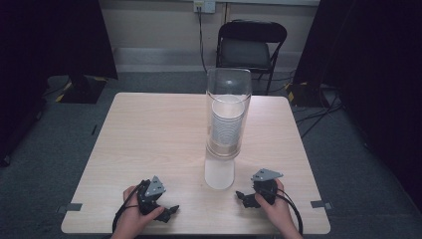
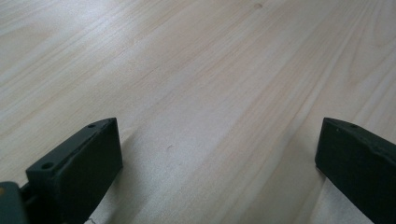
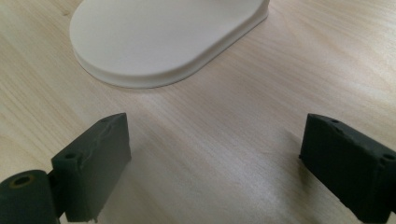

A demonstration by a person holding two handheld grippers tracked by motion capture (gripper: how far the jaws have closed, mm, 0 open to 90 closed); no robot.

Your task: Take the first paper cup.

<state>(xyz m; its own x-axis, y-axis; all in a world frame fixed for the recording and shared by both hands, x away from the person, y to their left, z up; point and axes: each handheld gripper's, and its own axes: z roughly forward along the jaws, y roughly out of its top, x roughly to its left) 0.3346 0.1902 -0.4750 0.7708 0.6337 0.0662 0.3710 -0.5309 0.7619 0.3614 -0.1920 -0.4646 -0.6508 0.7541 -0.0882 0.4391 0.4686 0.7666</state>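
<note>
One tall clear cylinder [image 1: 228, 117] stands on its white base [image 3: 163, 39], ahead of and between both tongs, untouched. Left tongs [image 2: 217, 163] and right tongs [image 3: 215, 163] rest low on the surface [image 1: 149, 134], spread wide, empty: likely staged flanking it for approach.

The pale wooden table [image 1: 149, 139] looks smooth and matt, its grain running in fine streaks. The tall clear cylinder [image 1: 228, 112] looks like glossy glass or plastic (I cannot tell which). Its flat white base plate [image 3: 163, 37] appears matt, smooth plastic. The black gripper jaws look like matt plastic, slightly rough at the edges.
</note>
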